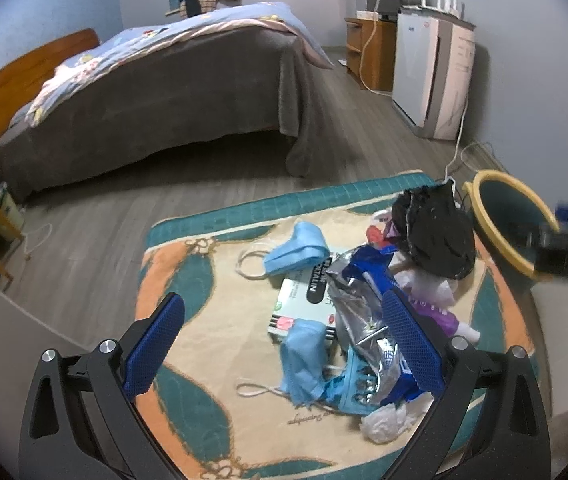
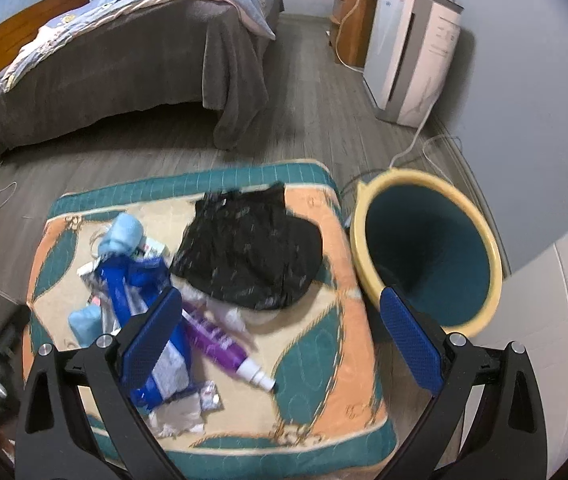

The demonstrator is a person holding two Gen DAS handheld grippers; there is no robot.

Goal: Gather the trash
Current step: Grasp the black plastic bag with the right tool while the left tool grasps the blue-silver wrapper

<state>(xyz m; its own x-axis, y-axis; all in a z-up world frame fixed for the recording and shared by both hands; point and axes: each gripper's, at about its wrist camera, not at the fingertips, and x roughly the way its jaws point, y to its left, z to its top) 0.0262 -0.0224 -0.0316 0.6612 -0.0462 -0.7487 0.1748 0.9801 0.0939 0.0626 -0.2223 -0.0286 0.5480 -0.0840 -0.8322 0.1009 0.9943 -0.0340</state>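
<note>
Trash lies piled on a patterned cushion [image 1: 188,312] [image 2: 324,344]: a crumpled black plastic bag [image 1: 436,232] [image 2: 252,248], two blue face masks [image 1: 300,250] [image 1: 304,356], a blue and silver foil wrapper [image 1: 360,312] [image 2: 152,320], a purple tube [image 2: 220,340], a white box [image 1: 304,300] and a white tissue wad [image 1: 384,420]. A yellow-rimmed teal bin [image 2: 428,248] [image 1: 500,220] stands to the cushion's right. My left gripper [image 1: 284,336] is open above the pile. My right gripper [image 2: 284,332] is open and empty over the cushion's right side, beside the bin.
A bed [image 1: 156,92] with a grey cover stands behind on the wooden floor. A white appliance [image 1: 432,76] and a wooden cabinet [image 1: 368,52] line the right wall, with cables [image 2: 416,148] on the floor near the bin.
</note>
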